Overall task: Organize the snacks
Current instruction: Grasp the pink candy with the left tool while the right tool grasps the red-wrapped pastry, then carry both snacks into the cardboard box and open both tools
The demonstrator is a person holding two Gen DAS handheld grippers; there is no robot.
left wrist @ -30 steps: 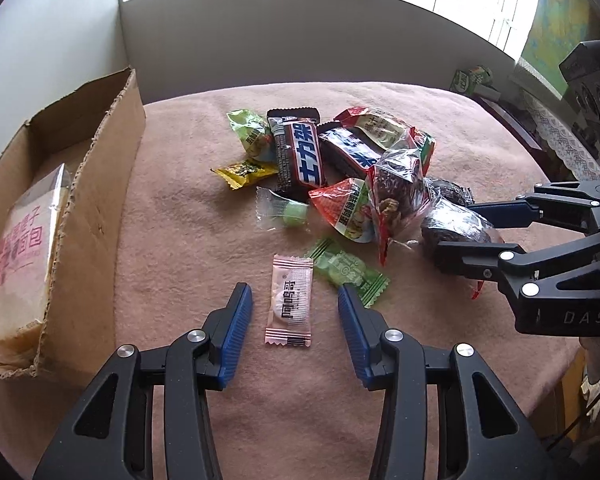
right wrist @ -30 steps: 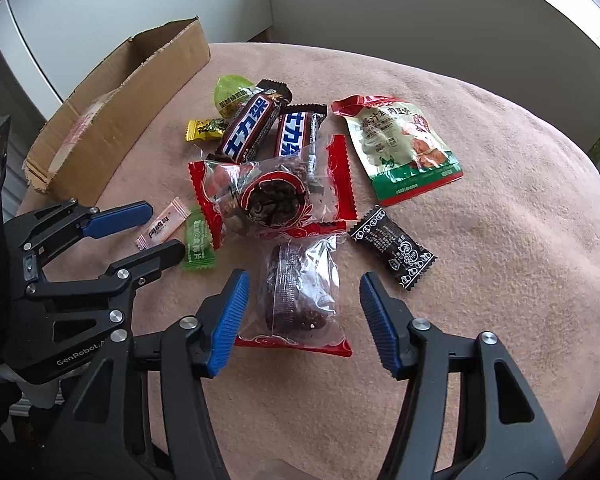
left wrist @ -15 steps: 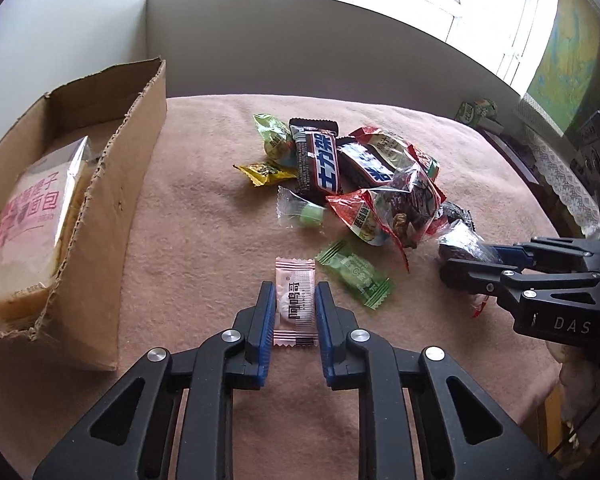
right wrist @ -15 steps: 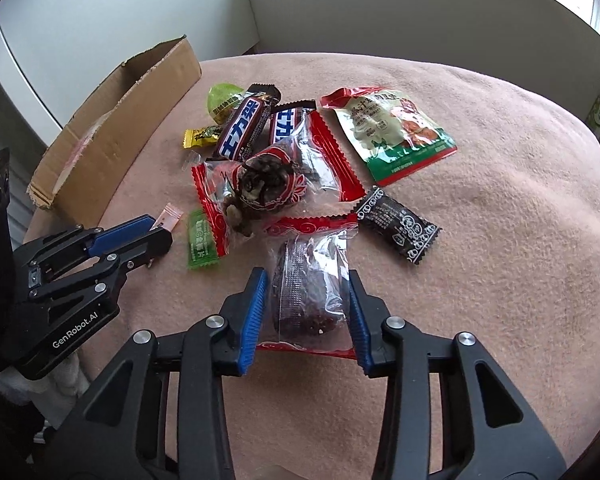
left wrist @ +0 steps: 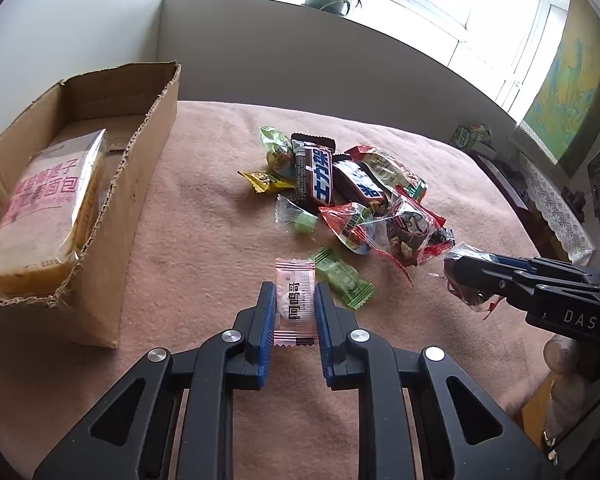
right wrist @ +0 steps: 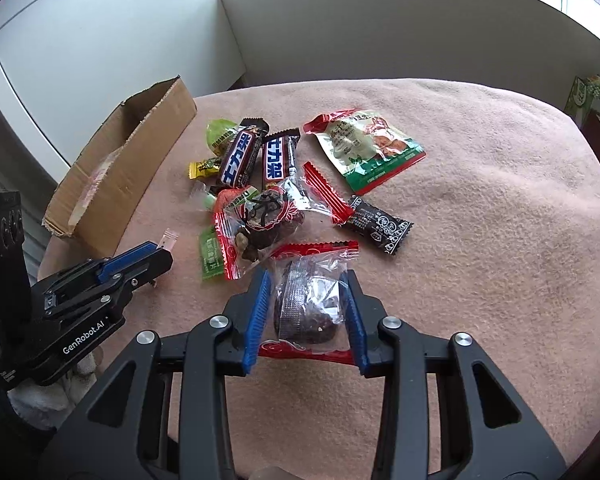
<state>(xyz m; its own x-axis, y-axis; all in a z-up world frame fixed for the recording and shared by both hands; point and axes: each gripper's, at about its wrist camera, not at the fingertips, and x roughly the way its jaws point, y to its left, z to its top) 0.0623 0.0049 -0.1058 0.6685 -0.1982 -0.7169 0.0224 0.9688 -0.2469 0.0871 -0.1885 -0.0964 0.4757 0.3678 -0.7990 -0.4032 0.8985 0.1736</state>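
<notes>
A: Snacks lie in a loose heap (left wrist: pixel 340 196) at the middle of the surface (left wrist: pixel 204 248); why are two of them apart from it?
B: Each is taken singly. The left hand-held gripper (left wrist: pixel 295 312) is clamped on the pink sachet (left wrist: pixel 295 302) by its long sides, so the thin pack does not slip.
A: And the right one?
B: The right hand-held gripper (right wrist: pixel 308 312), its jaws just closing, pinches the clear bag with the dark cake (right wrist: pixel 306 308), near the front edge.
A: Where to go?
B: Probably the cardboard box (left wrist: pixel 140 184) at the left edge, already holding a bread pack (left wrist: pixel 44 208).
</notes>
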